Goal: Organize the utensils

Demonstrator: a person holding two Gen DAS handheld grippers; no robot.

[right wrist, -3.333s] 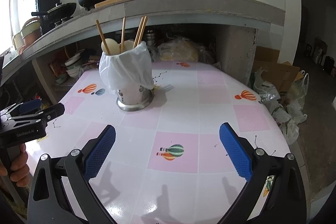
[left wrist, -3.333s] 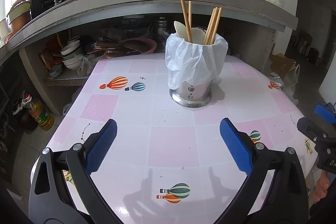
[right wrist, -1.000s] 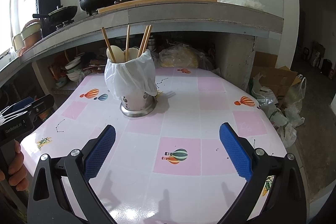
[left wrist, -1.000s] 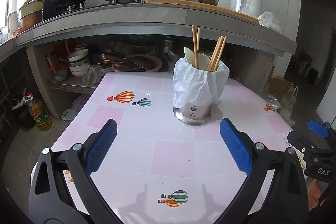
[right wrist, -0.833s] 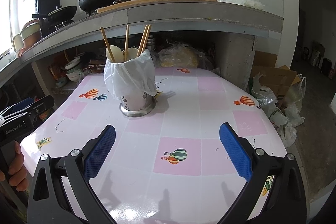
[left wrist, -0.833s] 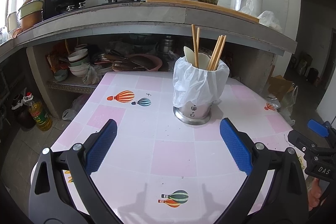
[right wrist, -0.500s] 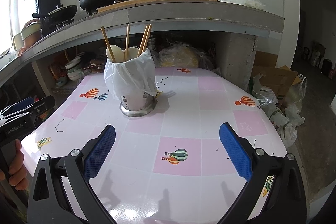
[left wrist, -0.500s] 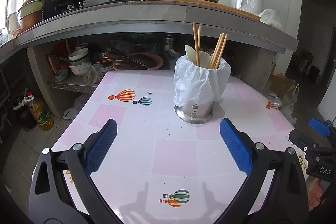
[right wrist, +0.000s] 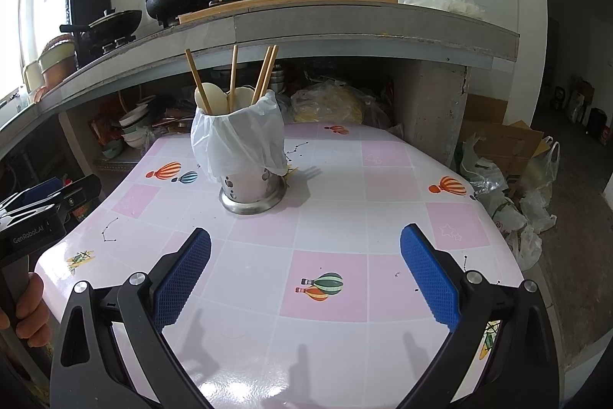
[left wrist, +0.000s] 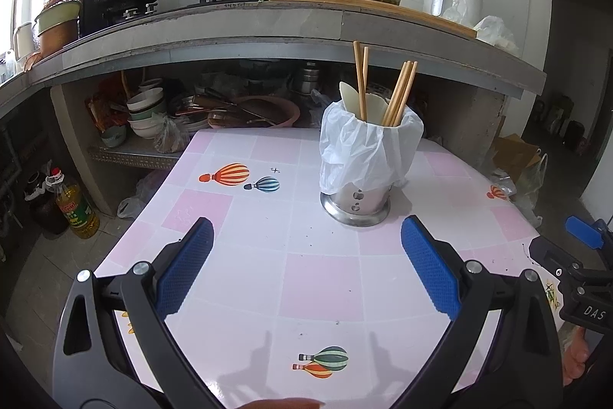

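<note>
Utensil holder [left wrist: 358,196], a perforated steel cup lined with a white plastic bag [left wrist: 367,148], stands upright on the desk [left wrist: 322,278]; wooden chopsticks [left wrist: 398,94] and pale spoons [right wrist: 210,98] rise from its mouth, the chopsticks leaning in several directions. No loose utensil shows on the desk around the holder.

Left gripper [left wrist: 306,271] hovers above the desk on the near side of the holder, well apart from it; its blue-padded fingers [left wrist: 184,273] stand wide apart and hold nothing. Right gripper [right wrist: 302,273] likewise hovers on the near side of the holder and to its right; its fingers [right wrist: 429,278] are spread and empty.

Step in hand, as a judgement: with every visible utensil standing in the holder, the gathering appears finished or nearly so; both grippers sit in a rest pose clear of the work.

Next move, if any remains: approach the holder from above, close on the upper shaft of a leaning chopstick, and gather the sticks without snagging the loose bag or tipping the holder.
</note>
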